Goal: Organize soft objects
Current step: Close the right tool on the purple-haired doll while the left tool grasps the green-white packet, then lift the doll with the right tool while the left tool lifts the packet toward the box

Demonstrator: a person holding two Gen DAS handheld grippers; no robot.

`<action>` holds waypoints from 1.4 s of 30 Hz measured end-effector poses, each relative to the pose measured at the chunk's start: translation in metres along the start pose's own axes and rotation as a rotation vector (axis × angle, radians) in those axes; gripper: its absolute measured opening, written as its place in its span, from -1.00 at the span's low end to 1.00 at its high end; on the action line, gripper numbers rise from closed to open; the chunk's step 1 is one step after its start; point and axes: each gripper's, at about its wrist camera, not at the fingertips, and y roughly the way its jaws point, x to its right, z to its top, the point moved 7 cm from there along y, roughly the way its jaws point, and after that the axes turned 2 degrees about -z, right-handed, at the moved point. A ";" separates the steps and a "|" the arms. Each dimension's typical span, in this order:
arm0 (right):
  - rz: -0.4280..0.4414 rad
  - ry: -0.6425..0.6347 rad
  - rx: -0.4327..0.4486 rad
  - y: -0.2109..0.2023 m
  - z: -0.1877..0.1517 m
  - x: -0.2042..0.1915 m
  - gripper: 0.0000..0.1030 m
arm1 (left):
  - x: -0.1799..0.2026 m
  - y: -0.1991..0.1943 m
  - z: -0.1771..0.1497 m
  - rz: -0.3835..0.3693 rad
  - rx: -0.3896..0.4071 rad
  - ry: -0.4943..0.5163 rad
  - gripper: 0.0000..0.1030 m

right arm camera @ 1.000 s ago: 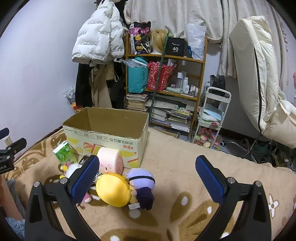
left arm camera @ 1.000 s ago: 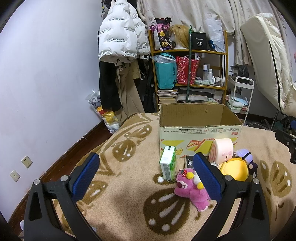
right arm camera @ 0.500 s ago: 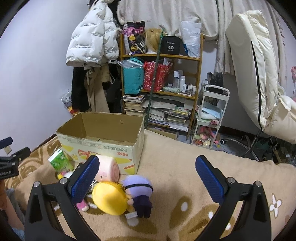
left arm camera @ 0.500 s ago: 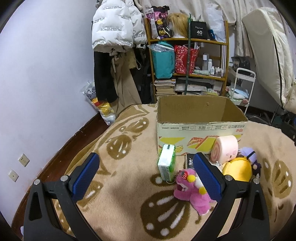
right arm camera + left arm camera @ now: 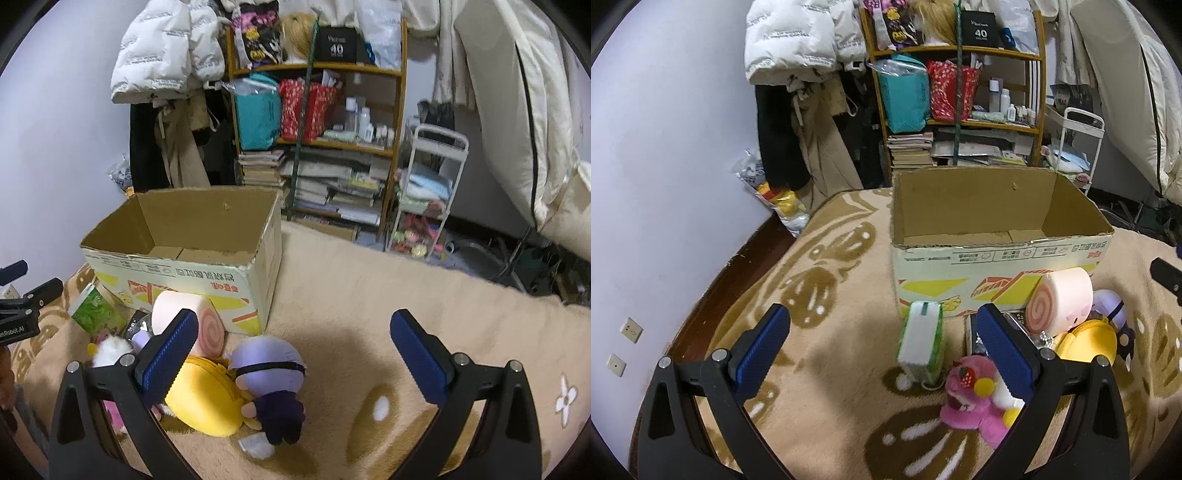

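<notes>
Both wrist views have closed on the toy cluster since the earlier frames, so the cardboard box (image 5: 997, 236) and the toys before it now sit larger in view. I hold the left gripper (image 5: 882, 334) with its fingers spread wide and empty, hovering over the patterned blanket (image 5: 820, 295); the green tissue pack (image 5: 921, 341) lies between the fingers' line of sight, just in front of the box wall. I hold the right gripper (image 5: 295, 347) likewise spread wide and gripping nothing, centred over the purple-headed doll (image 5: 271, 384). The soft items are grouped against the printed front of the box: pink swirl-roll cushion (image 5: 1058, 301) leaning on the wall, yellow plush (image 5: 205, 398) touching the doll, pink plush toy (image 5: 971, 398) nearest the left fingers. The box stands open-topped and, as far as its visible floor shows, unfilled, so I judge no item is stowed yet. Wide finger spacing suits bulky, compressible targets. The bookshelf (image 5: 321, 122) and hanging white jacket (image 5: 166, 59) behind are not part of the job.
</notes>
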 end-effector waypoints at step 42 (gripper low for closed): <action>0.166 0.067 -0.323 0.097 -0.052 -0.014 0.21 | 0.026 0.093 -0.045 -0.156 -0.346 -0.114 -0.38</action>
